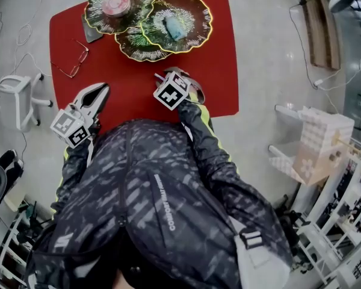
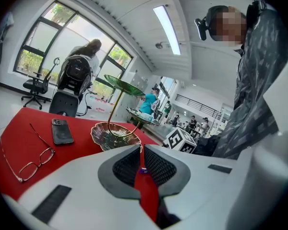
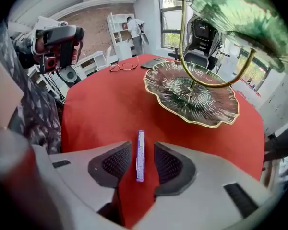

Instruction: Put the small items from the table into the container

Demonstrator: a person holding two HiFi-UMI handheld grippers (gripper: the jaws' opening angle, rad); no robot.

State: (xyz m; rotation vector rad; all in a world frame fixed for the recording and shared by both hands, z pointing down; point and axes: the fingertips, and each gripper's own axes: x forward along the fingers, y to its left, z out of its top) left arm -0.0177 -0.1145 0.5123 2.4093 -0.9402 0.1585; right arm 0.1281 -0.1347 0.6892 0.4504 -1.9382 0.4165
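A thin purple card-like item (image 3: 140,162) stands on edge on the red cloth (image 1: 138,83). My right gripper (image 3: 142,147) points steeply down over it, with a jaw on each side and a gap between each pad and the item. In the head view the right gripper (image 1: 165,77) is just in front of the three-tier green leaf dish stand (image 1: 195,5). A pink round item (image 1: 116,5) lies on its top leaf and a pale blue one (image 1: 174,26) on the middle leaf. My left gripper (image 1: 103,89) hovers at the cloth's near left, jaws together and empty.
Glasses (image 1: 74,62) lie on the cloth's left side and a dark phone (image 2: 61,131) behind them. The stand's lowest dish (image 3: 192,92) is just beyond the purple item. A white stool (image 1: 15,98) stands left of the table and white shelving (image 1: 325,143) to its right.
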